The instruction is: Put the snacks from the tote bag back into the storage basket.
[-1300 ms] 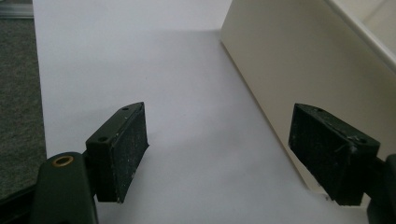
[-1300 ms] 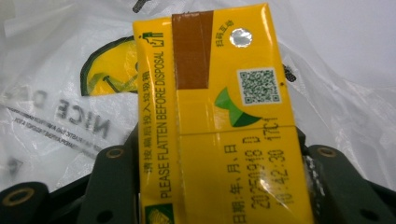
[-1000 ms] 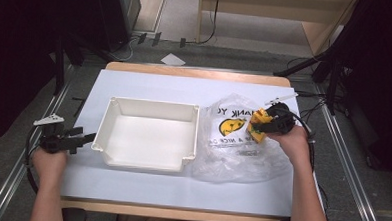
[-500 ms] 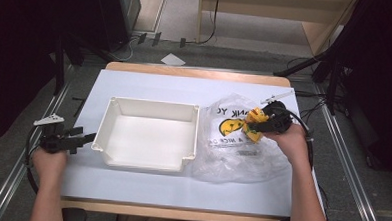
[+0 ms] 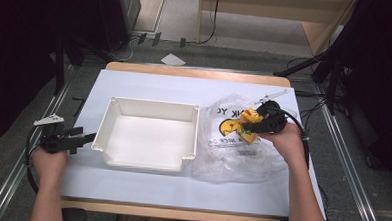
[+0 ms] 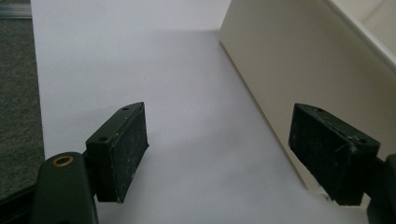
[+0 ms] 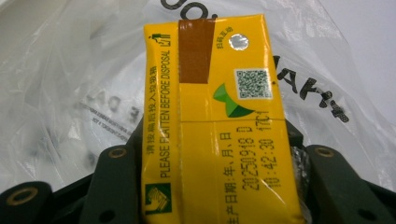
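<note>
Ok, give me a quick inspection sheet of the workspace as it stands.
Surface: white table top, flat and dry.
Job's things: yellow drink carton above the plastic bag; white tray holds nothing.
Clutter: nothing seen.
Grippers: right tool shut on the yellow drink carton; left tool open beside the tray wall.
Cables: one trails from each tool.
Surroundings: grey floor, paper scrap, wooden furniture.
</note>
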### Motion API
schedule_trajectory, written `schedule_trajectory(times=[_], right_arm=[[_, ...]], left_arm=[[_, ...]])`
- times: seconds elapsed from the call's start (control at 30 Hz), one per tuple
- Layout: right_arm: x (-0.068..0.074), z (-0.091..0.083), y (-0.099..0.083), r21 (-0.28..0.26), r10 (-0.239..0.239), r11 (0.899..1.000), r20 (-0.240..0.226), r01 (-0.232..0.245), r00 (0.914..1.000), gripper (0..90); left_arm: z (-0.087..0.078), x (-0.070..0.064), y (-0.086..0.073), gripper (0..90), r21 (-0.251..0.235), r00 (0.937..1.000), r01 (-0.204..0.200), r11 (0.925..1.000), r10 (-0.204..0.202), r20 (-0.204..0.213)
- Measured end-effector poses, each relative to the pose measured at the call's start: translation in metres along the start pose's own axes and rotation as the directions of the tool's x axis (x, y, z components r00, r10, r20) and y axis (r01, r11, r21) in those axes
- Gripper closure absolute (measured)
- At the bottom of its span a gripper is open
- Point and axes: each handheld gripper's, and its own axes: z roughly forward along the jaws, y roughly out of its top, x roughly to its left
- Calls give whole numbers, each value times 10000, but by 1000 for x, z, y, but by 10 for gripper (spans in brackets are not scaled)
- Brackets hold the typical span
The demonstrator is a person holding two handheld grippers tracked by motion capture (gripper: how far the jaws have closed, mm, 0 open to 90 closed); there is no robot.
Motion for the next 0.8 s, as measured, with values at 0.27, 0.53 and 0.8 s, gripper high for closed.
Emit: schedule_trajectory(times=[0.27,0.53,0.8], right_arm=[[9,0,4,-19,-168,9999,-249,167,9995,515],[16,-1,7,-105,-246,9997,-557,241,9981,515],[25,-1,11,-189,-503,9986,-790,490,9956,515]], left_arm=[[0,0,0,208,-10,10000,8,10000,-8,-5],[0,0,0,208,-13,10000,25,10000,-25,-10],[0,0,0,208,-14,10000,27,10000,-27,-17]])
